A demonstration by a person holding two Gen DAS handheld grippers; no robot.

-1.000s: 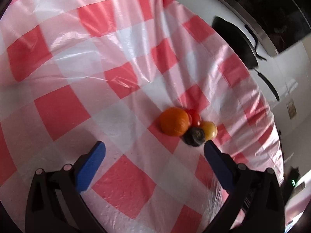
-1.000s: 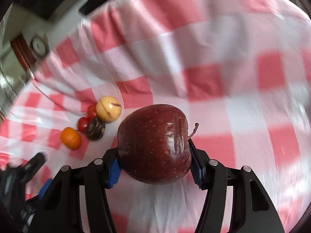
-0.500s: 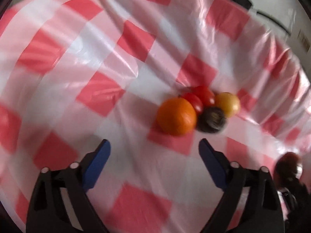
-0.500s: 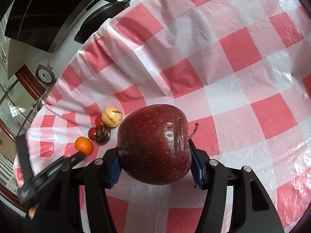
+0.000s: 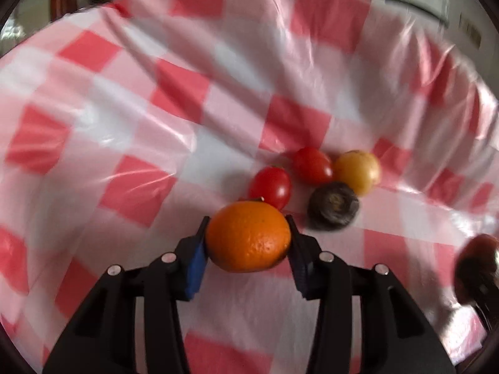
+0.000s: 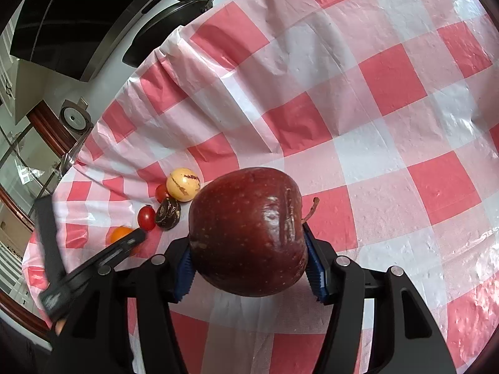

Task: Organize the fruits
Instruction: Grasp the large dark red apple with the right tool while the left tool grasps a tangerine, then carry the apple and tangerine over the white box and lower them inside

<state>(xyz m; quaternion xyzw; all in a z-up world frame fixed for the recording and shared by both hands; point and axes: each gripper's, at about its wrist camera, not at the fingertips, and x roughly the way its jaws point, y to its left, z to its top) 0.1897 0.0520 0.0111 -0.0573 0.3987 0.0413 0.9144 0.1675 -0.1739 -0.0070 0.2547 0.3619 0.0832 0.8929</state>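
Observation:
An orange [image 5: 249, 243] sits between the blue pads of my left gripper [image 5: 248, 230]; the jaws are closing and both pads touch its sides. Just beyond it on the checked cloth lie two red tomatoes [image 5: 270, 187] [image 5: 312, 165], a yellow fruit [image 5: 358, 171] and a dark wrinkled fruit [image 5: 333, 206]. My right gripper [image 6: 248, 249] is shut on a big dark red apple [image 6: 246, 233], held above the cloth to the right of that cluster. From the right wrist view the orange [image 6: 120, 233] is half hidden behind a left finger [image 6: 124, 246].
A red and white checked plastic cloth [image 6: 389, 78] covers the round table. Its edge runs close behind the fruit cluster [image 6: 93, 155]. A dark pan [image 6: 174, 15] stands beyond the far edge. The cloth to the right of the apple is bare.
The left gripper has moved in on the orange and rolled, and its jaws have narrowed from wide apart to touching the fruit. The right gripper keeps hold of the apple, nearly still.

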